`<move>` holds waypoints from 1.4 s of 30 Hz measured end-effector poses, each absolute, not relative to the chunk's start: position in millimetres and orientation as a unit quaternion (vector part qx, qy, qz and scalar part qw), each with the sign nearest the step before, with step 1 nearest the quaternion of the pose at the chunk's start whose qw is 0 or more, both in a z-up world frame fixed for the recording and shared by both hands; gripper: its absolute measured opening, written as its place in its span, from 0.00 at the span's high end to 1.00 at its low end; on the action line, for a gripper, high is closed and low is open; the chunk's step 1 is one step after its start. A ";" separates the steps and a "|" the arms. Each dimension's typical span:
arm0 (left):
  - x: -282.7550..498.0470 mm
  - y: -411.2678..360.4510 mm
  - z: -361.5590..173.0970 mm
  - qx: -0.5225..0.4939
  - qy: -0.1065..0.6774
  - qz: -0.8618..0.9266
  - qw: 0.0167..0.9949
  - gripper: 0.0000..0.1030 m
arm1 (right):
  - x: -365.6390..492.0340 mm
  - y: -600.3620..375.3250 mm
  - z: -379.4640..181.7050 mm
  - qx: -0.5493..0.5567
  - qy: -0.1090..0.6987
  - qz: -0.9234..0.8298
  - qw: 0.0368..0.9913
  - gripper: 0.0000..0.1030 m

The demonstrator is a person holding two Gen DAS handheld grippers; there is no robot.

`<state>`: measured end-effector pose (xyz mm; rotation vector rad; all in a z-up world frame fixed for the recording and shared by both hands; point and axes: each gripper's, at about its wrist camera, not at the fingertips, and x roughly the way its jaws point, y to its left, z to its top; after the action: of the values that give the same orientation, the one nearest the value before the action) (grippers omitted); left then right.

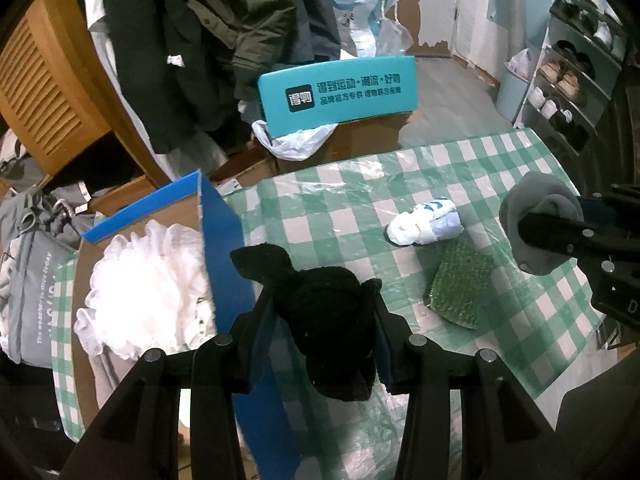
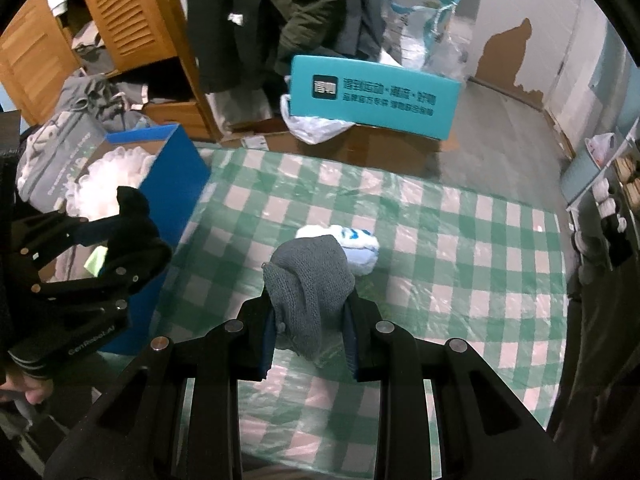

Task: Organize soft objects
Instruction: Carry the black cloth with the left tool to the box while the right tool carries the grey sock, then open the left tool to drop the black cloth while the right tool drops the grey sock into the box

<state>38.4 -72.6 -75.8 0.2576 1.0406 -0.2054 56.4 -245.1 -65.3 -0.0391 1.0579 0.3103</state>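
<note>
Left gripper [image 1: 320, 308] was clamped on a black sock bundle [image 1: 320, 312], its pads pressed against both sides, the bundle lifted clear of the surface [image 1: 520, 320]. One loose end of the black sock stuck up toward the blue box [image 1: 224, 232] at the surface's left edge. The box was open at the top, with white ruffled fabric [image 1: 148, 288] piled inside.

Right gripper [image 2: 310, 312] was closed narrowly on a grey knitted sock bundle [image 2: 310, 284], also held above the surface. In the left wrist view the same grey bundle showed at far right, pinched in that gripper's fingers.

On the green-and-white checked cloth covering the surface lay a white-and-blue rolled sock [image 1: 426, 226], and just beside it, nearer the camera, a green scrubbing pad [image 1: 460, 284]. The two appeared close but whether they touched could not be told. In the right wrist view the white-and-blue roll sat just behind the grey bundle.

Beyond the surface: a teal carton [image 1: 338, 92] with printed characters, hanging dark coats [image 1: 208, 32], a shoe rack [image 1: 576, 80] at right.
</note>
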 end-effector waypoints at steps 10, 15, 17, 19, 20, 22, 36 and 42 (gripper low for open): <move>32.6 -45.8 -63.3 0.110 0.484 -0.086 0.864 0.57 | 57.8 -217.4 -54.5 -0.026 0.496 0.170 0.851 0.75; 31.1 -30.5 -59.0 0.101 0.482 -0.077 0.867 0.57 | 59.1 -201.2 -52.2 -0.032 0.495 0.184 0.849 0.75; 30.4 -24.0 -57.5 0.098 0.481 -0.073 0.868 0.57 | 59.6 -193.8 -51.2 -0.035 0.495 0.190 0.847 0.75; 29.6 -17.3 -56.6 0.094 0.481 -0.071 0.869 0.57 | 60.6 -186.8 -50.0 -0.037 0.494 0.195 0.846 0.75; 29.5 -14.3 -56.6 0.092 0.481 -0.069 0.869 0.57 | 61.0 -182.6 -49.0 -0.038 0.494 0.199 0.846 0.75; 29.1 -6.8 -56.5 0.088 0.481 -0.065 0.870 0.57 | 61.4 -175.3 -46.5 -0.041 0.492 0.205 0.845 0.75; 26.0 49.0 -61.7 0.055 0.490 -0.034 0.869 0.57 | 64.1 -115.1 -42.2 -0.065 0.489 0.249 0.833 0.75; 25.2 74.6 -68.6 0.045 0.497 -0.016 0.867 0.57 | 62.2 -87.9 -43.7 -0.077 0.490 0.272 0.824 0.75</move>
<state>25.2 74.6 -68.6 0.0932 1.0397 -0.0338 62.2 -87.9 -43.7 -0.1636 1.0425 0.5792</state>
